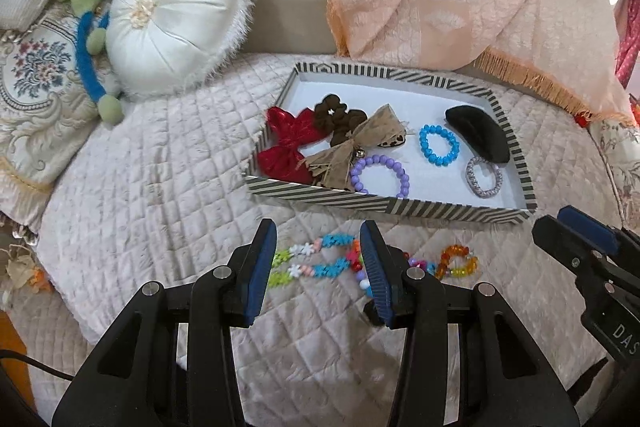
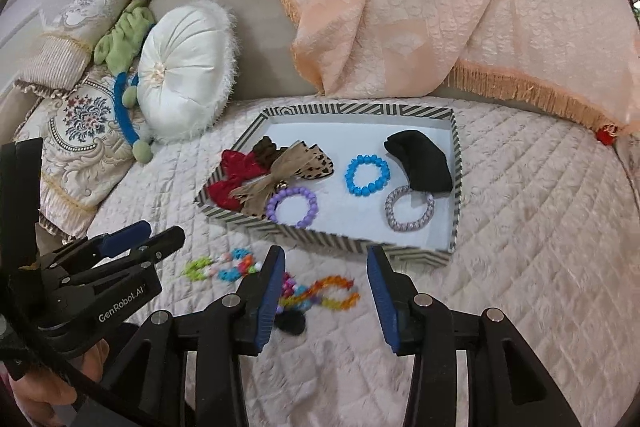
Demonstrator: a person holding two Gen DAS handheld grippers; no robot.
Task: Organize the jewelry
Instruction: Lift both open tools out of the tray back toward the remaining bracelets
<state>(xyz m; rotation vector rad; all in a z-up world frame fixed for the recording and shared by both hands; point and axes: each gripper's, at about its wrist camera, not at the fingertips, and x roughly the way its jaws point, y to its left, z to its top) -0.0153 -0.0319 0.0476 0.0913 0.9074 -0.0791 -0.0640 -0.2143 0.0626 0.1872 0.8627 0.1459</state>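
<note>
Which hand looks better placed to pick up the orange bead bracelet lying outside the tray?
Probably right: its open hand-held gripper frames the orange bracelet, while the left one hangs over the flower-bead strand.

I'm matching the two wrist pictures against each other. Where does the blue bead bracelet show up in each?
Left wrist: blue bead bracelet right of centre, inside the striped tray, just left of the black pouch.
Right wrist: near centre, same tray.
Shared landmark: the purple bead bracelet by the tray's near wall.

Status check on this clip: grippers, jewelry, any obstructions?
Left gripper and right gripper open, empty. Bead strands loose on quilt, outside striped tray. Nothing blocking.
</note>
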